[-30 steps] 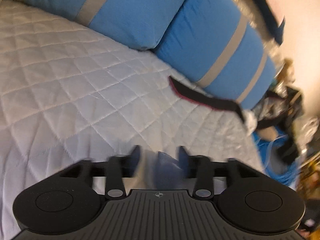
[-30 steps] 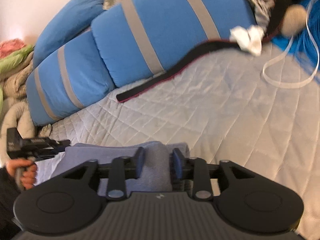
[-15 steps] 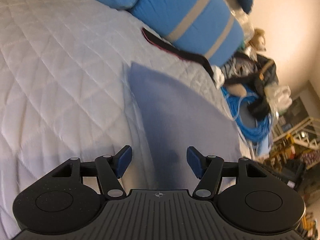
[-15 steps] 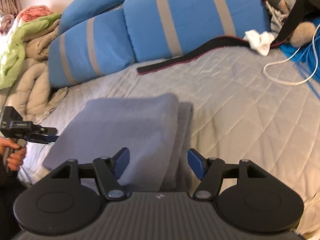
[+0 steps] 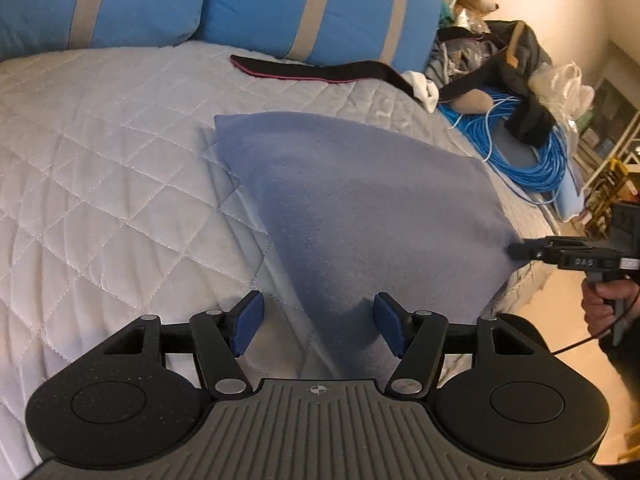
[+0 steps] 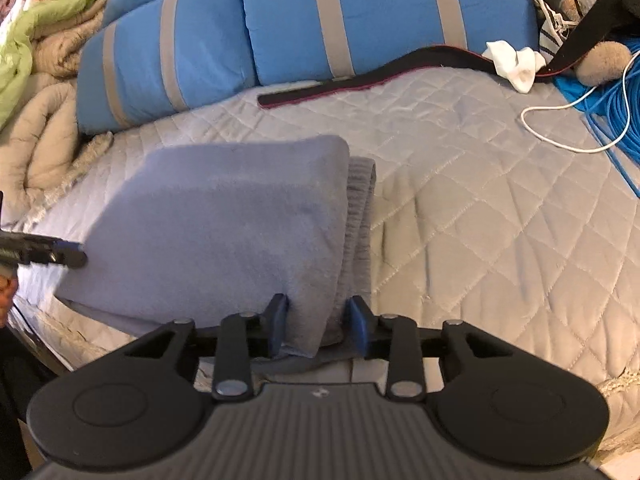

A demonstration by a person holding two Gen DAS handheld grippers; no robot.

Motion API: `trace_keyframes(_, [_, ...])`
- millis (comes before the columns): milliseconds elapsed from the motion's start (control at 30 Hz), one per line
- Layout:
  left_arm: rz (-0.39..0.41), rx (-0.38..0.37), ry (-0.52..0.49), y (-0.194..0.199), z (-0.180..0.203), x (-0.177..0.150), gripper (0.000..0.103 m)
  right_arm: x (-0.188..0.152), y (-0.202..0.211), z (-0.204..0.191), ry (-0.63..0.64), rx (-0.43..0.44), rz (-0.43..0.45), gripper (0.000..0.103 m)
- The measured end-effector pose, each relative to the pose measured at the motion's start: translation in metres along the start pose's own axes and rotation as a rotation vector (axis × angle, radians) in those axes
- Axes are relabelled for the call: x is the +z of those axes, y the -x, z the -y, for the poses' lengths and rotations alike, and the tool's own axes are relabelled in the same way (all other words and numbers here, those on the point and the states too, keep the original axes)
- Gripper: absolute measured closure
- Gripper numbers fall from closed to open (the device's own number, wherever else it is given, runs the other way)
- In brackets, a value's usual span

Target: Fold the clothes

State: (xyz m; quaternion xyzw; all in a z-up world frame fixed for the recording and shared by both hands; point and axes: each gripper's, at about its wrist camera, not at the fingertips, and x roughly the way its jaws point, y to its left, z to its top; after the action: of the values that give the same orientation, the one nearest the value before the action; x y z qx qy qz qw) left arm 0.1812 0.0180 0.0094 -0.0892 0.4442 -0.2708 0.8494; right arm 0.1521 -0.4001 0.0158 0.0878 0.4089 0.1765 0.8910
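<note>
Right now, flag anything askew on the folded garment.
On the folded grey-blue fleece garment, a ribbed grey layer sticks out past its right edge, so the fold looks uneven there.

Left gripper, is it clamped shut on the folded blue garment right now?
No, the left gripper is open, its jaws spread wide apart with the folded blue garment lying loose between them.

On my feed the folded garment (image 6: 224, 216) is a plain dusty blue-grey, sitting on a pale grey diamond-quilted bedspread (image 6: 500, 216). Pillows (image 6: 380, 12) behind are bright blue with grey-beige stripes, cable coil (image 5: 532, 160) bright blue too.
</note>
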Motion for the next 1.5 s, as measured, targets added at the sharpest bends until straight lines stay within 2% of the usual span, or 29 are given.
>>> trace_keyframes(67, [0.002,-0.103,0.11,0.0,-0.013,0.004,0.043,0.004,0.005,0.006,-0.033,0.039,0.03,0.05])
trace_keyframes(100, [0.003,-0.155,0.165,0.001,-0.019,0.006,0.043,0.005,0.002,0.008,-0.046,0.049,0.028,0.04])
trace_keyframes(133, [0.008,-0.173,0.204,-0.001,-0.024,0.008,0.041,0.006,-0.001,0.01,-0.059,0.059,0.025,0.036])
trace_keyframes(167, [0.013,-0.188,0.242,-0.002,-0.029,0.01,0.038,0.007,-0.003,0.013,-0.071,0.07,0.022,0.035])
trace_keyframes(267, [0.007,-0.144,0.293,-0.013,-0.039,0.019,0.037,0.011,-0.012,0.02,-0.11,0.1,0.014,0.032])
trace_keyframes(367, [0.0,-0.216,0.386,-0.028,-0.051,0.025,0.037,0.014,-0.021,0.028,-0.148,0.131,0.006,0.032])
trace_keyframes(567, [0.016,-0.207,0.46,-0.043,-0.051,0.03,0.038,0.021,-0.038,0.043,-0.224,0.192,-0.01,0.032])
trace_keyframes(600, [0.016,-0.203,0.47,-0.043,-0.05,0.03,0.051,0.022,-0.041,0.045,-0.236,0.202,-0.012,0.039])
trace_keyframes(633, [0.004,-0.203,0.478,-0.045,-0.049,0.031,0.069,0.023,-0.044,0.048,-0.249,0.213,-0.015,0.053])
trace_keyframes(667, [-0.01,-0.206,0.483,-0.045,-0.05,0.032,0.082,0.024,-0.047,0.05,-0.262,0.223,-0.018,0.062])
trace_keyframes(700, [-0.024,-0.21,0.488,-0.045,-0.051,0.033,0.085,0.025,-0.05,0.053,-0.274,0.233,-0.02,0.076])
trace_keyframes(733, [-0.026,-0.219,0.477,-0.041,-0.051,0.036,0.085,0.026,-0.052,0.054,-0.285,0.242,-0.022,0.081])
trace_keyframes(800, [-0.027,-0.239,0.452,-0.033,-0.05,0.041,0.087,0.03,-0.045,0.047,-0.287,0.247,-0.011,0.084])
trace_keyframes(933, [-0.018,-0.224,0.403,-0.004,-0.053,0.05,0.087,0.038,-0.034,0.033,-0.291,0.258,0.011,0.085])
trace_keyframes(1033, [-0.006,-0.209,0.39,0.023,-0.067,0.055,0.087,0.05,-0.031,0.006,-0.267,0.293,0.009,0.086])
trace_keyframes(1267, [-0.005,-0.091,0.38,0.075,-0.106,0.056,0.086,0.056,-0.051,-0.055,-0.205,0.382,-0.029,0.086])
trace_keyframes(1367, [-0.009,-0.077,0.405,0.084,-0.123,0.049,0.086,0.058,-0.062,-0.08,-0.182,0.417,-0.049,0.086])
trace_keyframes(1500, [-0.041,-0.074,0.408,0.072,-0.137,0.038,0.085,0.054,-0.067,-0.084,-0.115,0.384,-0.034,0.086])
